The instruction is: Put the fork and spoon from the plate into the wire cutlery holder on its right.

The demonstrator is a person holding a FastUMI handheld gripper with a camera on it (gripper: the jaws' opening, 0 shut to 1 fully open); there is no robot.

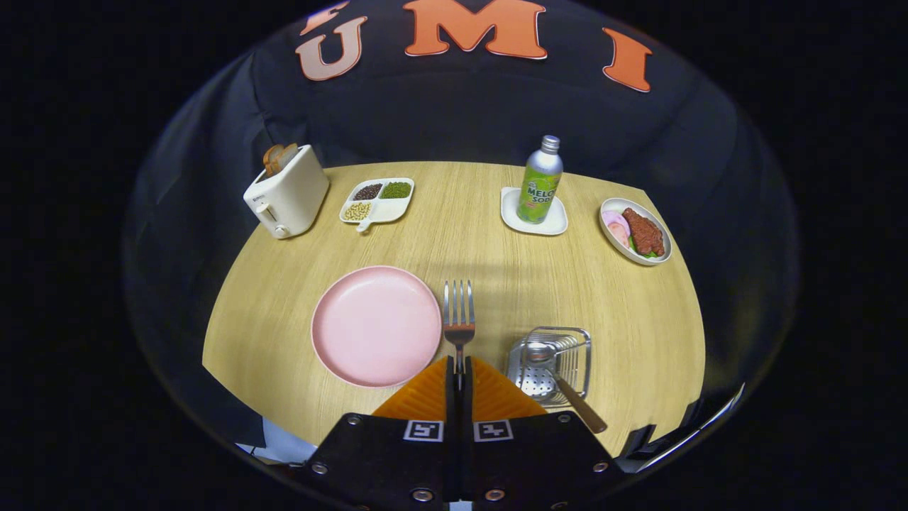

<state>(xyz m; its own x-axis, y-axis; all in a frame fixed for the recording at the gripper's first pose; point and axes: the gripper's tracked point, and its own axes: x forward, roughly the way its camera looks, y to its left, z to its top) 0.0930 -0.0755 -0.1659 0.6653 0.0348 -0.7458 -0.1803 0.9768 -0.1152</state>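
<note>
The gripper clamps the fork, tines pointing ahead, between the plate and the holder. The spoon lies in the holder. A wooden table carries a toaster, bottle and food dishes.

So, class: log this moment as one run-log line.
tongs shut on fork | spoon in wire cutlery holder | pink plate bare | next: fork to holder

The fork handle is hidden between the closed fingers of the hand-held gripper.
</note>
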